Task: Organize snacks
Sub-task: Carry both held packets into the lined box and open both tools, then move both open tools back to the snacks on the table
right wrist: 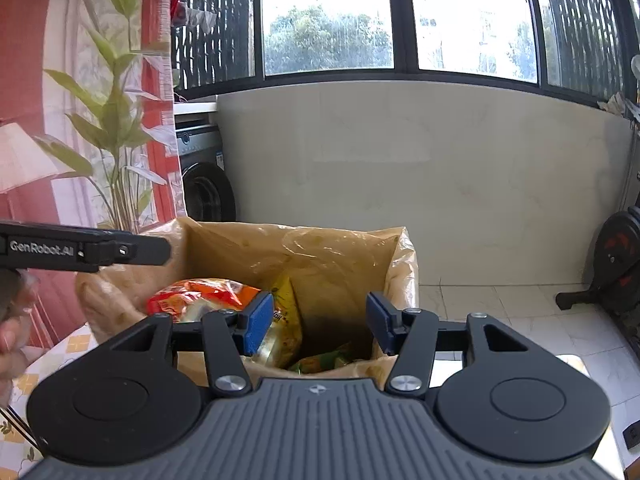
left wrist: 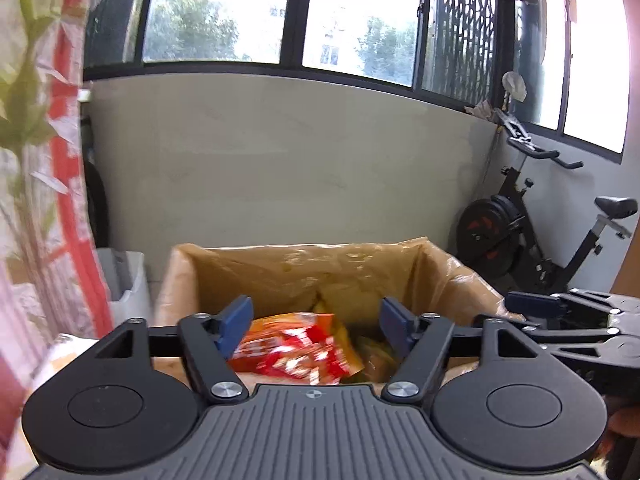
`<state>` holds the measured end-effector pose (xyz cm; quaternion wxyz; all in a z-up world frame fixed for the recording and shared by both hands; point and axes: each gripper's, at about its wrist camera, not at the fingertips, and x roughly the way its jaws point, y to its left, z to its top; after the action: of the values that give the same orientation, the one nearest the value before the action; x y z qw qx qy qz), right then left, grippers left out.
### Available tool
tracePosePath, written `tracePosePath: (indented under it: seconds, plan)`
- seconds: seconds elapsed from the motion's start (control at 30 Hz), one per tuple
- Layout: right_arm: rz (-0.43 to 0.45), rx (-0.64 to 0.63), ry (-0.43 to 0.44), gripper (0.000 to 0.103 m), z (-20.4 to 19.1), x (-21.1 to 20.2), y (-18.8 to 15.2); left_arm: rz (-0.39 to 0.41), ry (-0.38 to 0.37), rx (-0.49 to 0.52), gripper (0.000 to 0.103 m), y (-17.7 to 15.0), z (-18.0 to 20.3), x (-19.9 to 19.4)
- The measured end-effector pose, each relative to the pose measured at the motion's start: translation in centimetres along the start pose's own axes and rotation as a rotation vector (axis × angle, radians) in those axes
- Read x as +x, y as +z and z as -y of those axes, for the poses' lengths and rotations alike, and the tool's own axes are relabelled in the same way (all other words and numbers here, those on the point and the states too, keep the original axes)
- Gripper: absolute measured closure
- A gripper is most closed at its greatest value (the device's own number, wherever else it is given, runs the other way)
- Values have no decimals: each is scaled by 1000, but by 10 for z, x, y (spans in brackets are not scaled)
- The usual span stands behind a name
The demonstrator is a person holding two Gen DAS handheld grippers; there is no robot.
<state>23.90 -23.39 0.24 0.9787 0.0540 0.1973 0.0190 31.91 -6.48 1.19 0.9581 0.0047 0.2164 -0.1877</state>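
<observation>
1. Fingers of the left gripper [left wrist: 316, 330], seen in the left wrist view, are spread wide, the blue pads [left wrist: 236, 326] well apart and clamping nothing. Between them, lower down, lies an orange-red snack packet [left wrist: 298, 350] inside a cardboard box [left wrist: 456, 276] lined with a tan plastic bag [left wrist: 280, 268]. The packet is blurred, and whether the left pad touches it cannot be told. Yellow wrapping [left wrist: 348, 340] shows just behind it.

2. Same view, at the right edge: the right gripper [left wrist: 560, 312] reaches in over the box's right rim, seen side-on, so its opening is unclear here. Beyond the box are a pale low wall [left wrist: 288, 160] under dark-framed windows [left wrist: 304, 16], an exercise bike [left wrist: 532, 224] in the right corner, a white bin [left wrist: 128, 280] to the left of the box, and a red, leaf-printed curtain [left wrist: 44, 140] filling the left side.

3. Right wrist view: the right gripper [right wrist: 320, 322] is also opened wide, with nothing between its pads [right wrist: 260, 324]. It hangs over the open box [right wrist: 404, 276], and the left pad overlaps a yellow snack bag [right wrist: 286, 320] standing on end; contact cannot be judged. The orange-red packet [right wrist: 200, 296] lies to the left of it, and a green packet [right wrist: 328, 360] sits deep at the bottom.

4. Only this view shows the left gripper's black body [right wrist: 84, 250] marked "GenRobot.AI" over the box's left rim, the person's hand [right wrist: 12, 332] at the left edge, a dark-doored washing machine [right wrist: 204, 184], white floor tiles [right wrist: 500, 320], and a yellow-and-white patterned tablecloth [right wrist: 48, 364] under the box.
</observation>
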Motion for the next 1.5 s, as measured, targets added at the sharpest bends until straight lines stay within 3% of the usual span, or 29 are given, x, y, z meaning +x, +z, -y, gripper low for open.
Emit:
tracePosePath:
  seconds: [0.27, 0.53, 0.8, 1.13, 1.5]
  plan:
    - [29, 30, 12, 44, -25, -27, -14, 1, 85, 94, 17, -16, -27, -54]
    - [2, 63, 33, 34, -40, -44, -46, -31, 147, 37, 15, -48, -67, -92]
    - [-60, 99, 26, 32, -50, -40, -75, -75, 200, 1, 15, -77, -92, -98]
    - [-159, 116, 31, 32, -56, -26, -105, -120, 214, -12, 15, -105, -108, -92]
    - [-318, 135, 65, 15, -71, 8, -135, -183, 239, -52, 15, -139, -135, -90]
